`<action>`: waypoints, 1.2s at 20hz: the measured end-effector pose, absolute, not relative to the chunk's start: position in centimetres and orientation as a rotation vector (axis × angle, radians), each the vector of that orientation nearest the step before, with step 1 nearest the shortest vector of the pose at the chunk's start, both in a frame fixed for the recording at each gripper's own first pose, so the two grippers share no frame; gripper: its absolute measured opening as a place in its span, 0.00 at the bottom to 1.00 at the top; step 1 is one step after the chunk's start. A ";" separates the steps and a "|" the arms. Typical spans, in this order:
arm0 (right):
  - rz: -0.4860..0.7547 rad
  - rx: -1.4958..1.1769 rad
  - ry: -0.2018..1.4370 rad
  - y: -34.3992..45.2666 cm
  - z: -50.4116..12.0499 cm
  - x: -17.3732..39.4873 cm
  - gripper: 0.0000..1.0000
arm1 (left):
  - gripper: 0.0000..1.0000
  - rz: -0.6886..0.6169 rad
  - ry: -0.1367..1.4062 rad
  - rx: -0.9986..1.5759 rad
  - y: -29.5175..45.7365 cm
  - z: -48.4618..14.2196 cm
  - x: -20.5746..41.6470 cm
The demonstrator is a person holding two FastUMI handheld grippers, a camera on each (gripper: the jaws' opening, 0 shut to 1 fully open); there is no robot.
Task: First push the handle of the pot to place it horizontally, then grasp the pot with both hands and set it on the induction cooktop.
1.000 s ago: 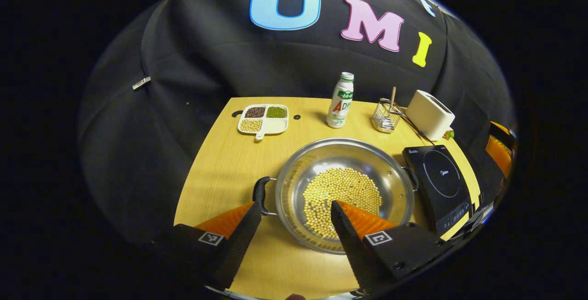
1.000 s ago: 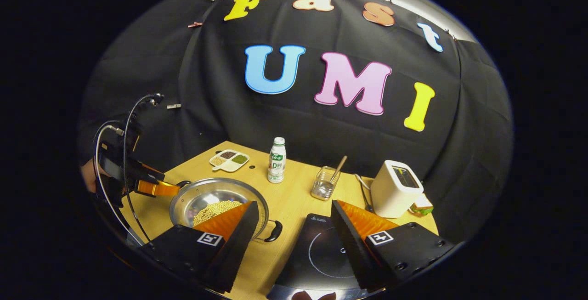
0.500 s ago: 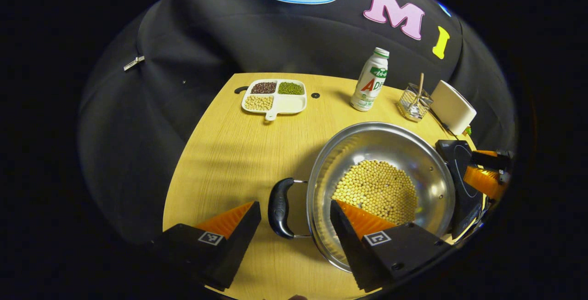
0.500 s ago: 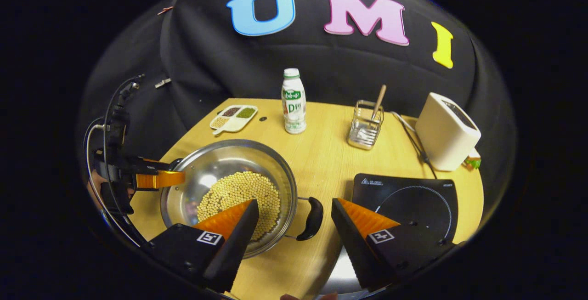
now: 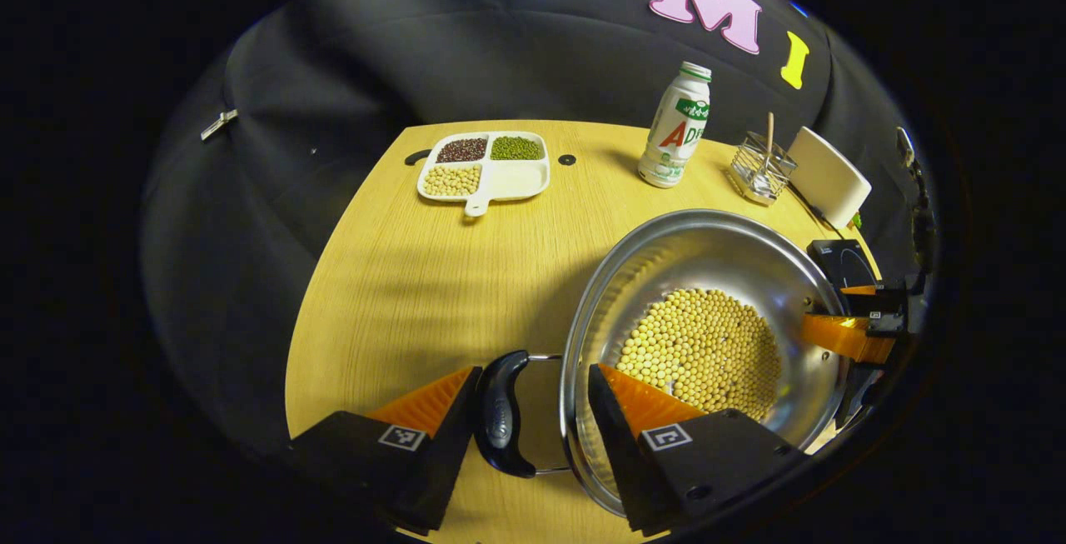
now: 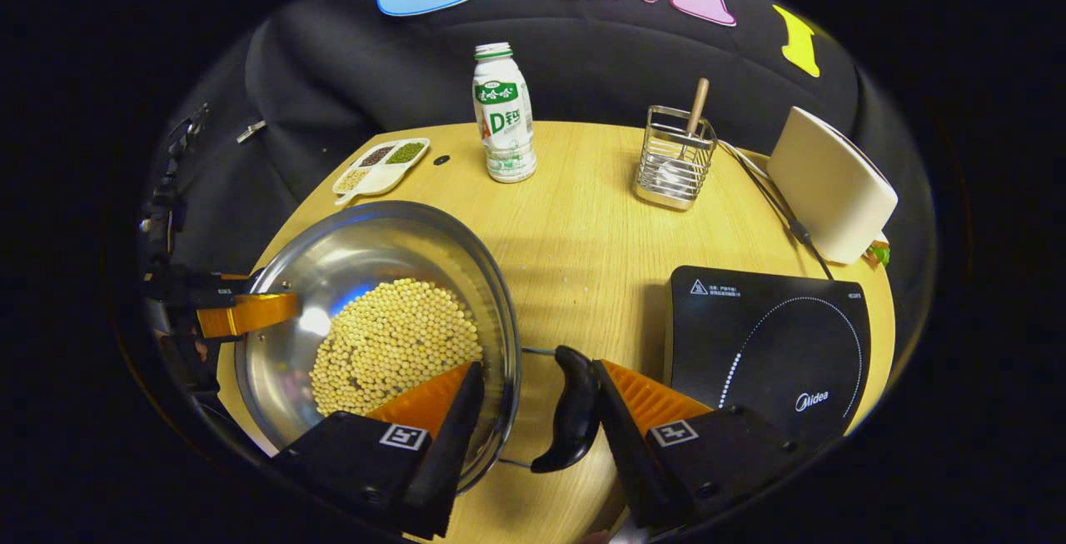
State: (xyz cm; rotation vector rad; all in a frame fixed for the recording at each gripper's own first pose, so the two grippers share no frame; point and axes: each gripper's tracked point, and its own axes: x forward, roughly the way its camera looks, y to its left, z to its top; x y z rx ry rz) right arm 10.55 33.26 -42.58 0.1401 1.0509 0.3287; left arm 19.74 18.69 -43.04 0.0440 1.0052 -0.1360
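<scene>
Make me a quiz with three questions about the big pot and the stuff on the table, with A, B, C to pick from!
1. Where is the induction cooktop compared with the pot, in the right gripper view?
A. To its right
B. Under it
C. Behind it, by the bottle

2. How many compartments of the white divided dish have beans in them?
A. One
B. Three
C. Four

3. What is the left gripper doing?
A. Holding the bottle
B. Jaws open, one on each side of the pot's black handle
C. Lying on the table

Answers:
1. A: the cooktop lies on the table right of the pot, apart from it.
2. B: dark, green and pale beans fill three; the fourth looks empty.
3. B: the handle sits in the gap between the jaws, with space showing.
</scene>
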 end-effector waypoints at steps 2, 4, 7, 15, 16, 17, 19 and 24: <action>0.314 0.144 1.064 33.2 -43.4 10.8 0.73 | 0.74 -0.136 1.015 0.044 18.9 -43.2 19.9; 0.321 0.149 1.061 33.3 -43.4 11.0 0.70 | 0.70 -0.129 1.020 0.032 18.9 -43.5 19.5; 0.331 0.168 1.074 33.3 -43.0 11.0 0.64 | 0.69 -0.130 1.019 0.027 18.9 -43.5 19.2; 0.351 0.156 1.063 33.5 -42.4 11.6 0.57 | 0.58 -0.123 1.024 -0.002 17.7 -39.9 16.6; 0.347 0.165 1.059 33.1 -42.5 11.9 0.57 | 0.58 -0.126 1.015 0.010 17.3 -39.0 16.3; 0.345 0.169 1.056 32.7 -42.4 12.1 0.57 | 0.58 -0.128 1.013 0.024 16.7 -38.0 16.0; 0.352 0.176 1.059 32.5 -42.2 12.0 0.57 | 0.58 -0.126 1.012 0.033 15.9 -36.4 15.5; 0.353 0.199 1.021 31.6 -41.3 13.0 0.57 | 0.58 -0.125 0.987 0.038 13.1 -33.1 14.2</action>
